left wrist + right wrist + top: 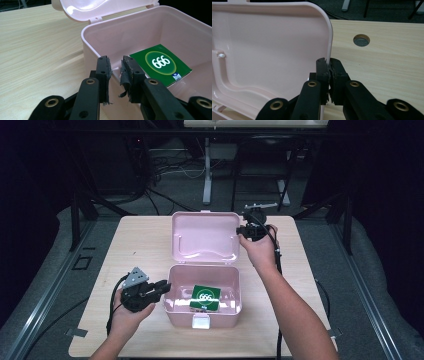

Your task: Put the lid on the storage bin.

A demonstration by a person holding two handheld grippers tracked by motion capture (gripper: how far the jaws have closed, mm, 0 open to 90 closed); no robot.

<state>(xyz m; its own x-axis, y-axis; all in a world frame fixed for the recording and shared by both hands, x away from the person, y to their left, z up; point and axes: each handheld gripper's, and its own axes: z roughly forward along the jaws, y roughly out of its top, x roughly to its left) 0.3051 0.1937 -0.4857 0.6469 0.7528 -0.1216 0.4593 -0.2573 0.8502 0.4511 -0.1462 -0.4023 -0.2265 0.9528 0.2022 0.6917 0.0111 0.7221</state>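
- near the middle of the light wooden desk (140, 240) stands an open pink plastic box (202, 312), closer to the front edge than to the back edge.
- its rounded pink plastic lid (205, 236) is swung up and back on hinges at the box's rear rim, with the inner face toward the person.
- inside the box, on the bottom toward the front wall, lies a green rectangular card packet with a white "666" in a ring (206, 298); in the left gripper view the green packet (161, 64) lies flat just past the left wall.
- the left gripper (162, 287), black with a grey three-cornered plate on top, is held at the box's left wall; its jaws stand a narrow gap apart, straddling the pink rim, one pad (107, 71) outside the wall and one inside. whether the pads press on the rim cannot be told.
- the right gripper (243, 231) is at the right edge of the raised lid, toward the desk's back right corner; in the right gripper view its jaws are closed tight on the thin lid edge (329, 53), pinching it between the worn pads.
- a round cable hole (361, 40) sits in the desk beyond the lid.
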